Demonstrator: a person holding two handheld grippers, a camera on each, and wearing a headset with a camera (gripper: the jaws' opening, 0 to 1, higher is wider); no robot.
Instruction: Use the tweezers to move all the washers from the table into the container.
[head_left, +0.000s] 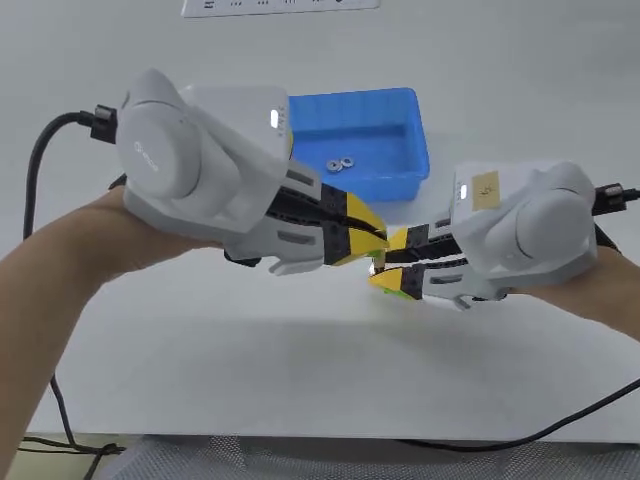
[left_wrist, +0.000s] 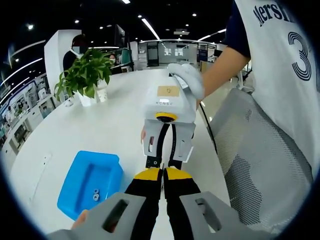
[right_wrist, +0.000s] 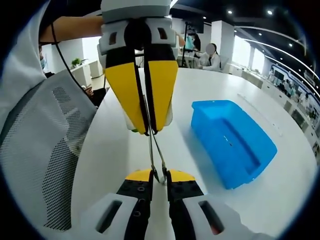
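A blue container (head_left: 400, 120) stands at the back of the white table, with two washers (head_left: 340, 163) lying in it. The container (left_wrist: 80, 180) and its washers (left_wrist: 95, 194) also show in the left gripper view. Thin metal tweezers (right_wrist: 156, 155) span the gap between both grippers in the right gripper view. My left gripper (head_left: 378, 232) points right, its yellow jaws shut on the tweezers' far end. Facing it, my right gripper (head_left: 385, 272) has its jaws closed on the near end (right_wrist: 159, 176). Both meet above the table, in front of the container (right_wrist: 235, 145).
A white table (head_left: 300, 350) runs beneath the grippers, with its front edge near the bottom of the head view. A potted plant (left_wrist: 87, 75) stands further along the table. A mesh chair (left_wrist: 250, 165) and the person's body are beside the table. Cables trail from both grippers.
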